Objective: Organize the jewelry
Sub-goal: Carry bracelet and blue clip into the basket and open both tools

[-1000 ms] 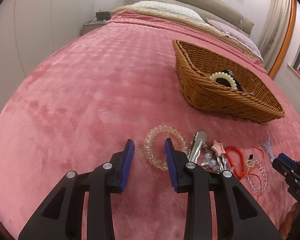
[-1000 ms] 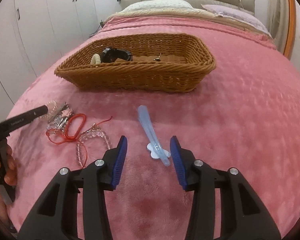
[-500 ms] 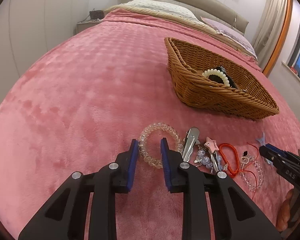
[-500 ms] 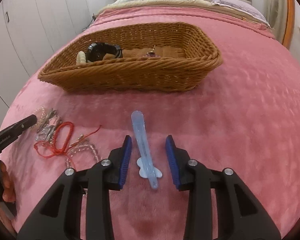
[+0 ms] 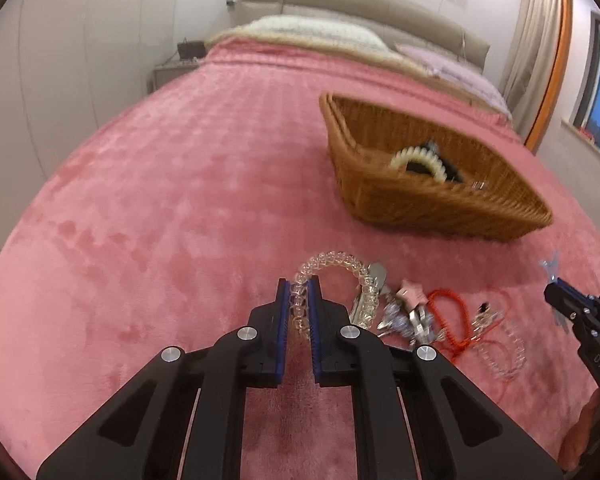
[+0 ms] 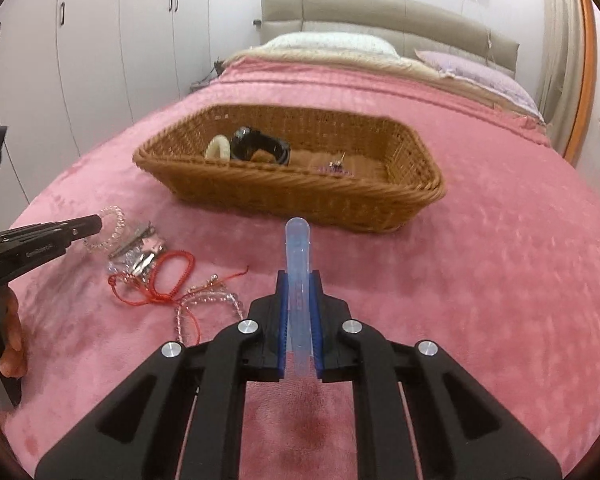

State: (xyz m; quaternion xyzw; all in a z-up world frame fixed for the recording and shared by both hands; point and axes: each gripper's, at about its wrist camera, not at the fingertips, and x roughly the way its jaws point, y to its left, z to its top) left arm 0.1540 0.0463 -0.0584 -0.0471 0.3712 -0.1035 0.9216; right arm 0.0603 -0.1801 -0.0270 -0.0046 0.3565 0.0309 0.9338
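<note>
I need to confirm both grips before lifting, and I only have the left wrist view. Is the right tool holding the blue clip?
Observer: Yes, the right tool is shut on the blue clip, which sticks out forward past the tips.
Operator: What is in the basket besides the white bracelet?
Observer: In the basket, a black watch sits beside the white bracelet.
Operator: Anything else?
Observer: A small purple piece lies mid-basket.
</note>
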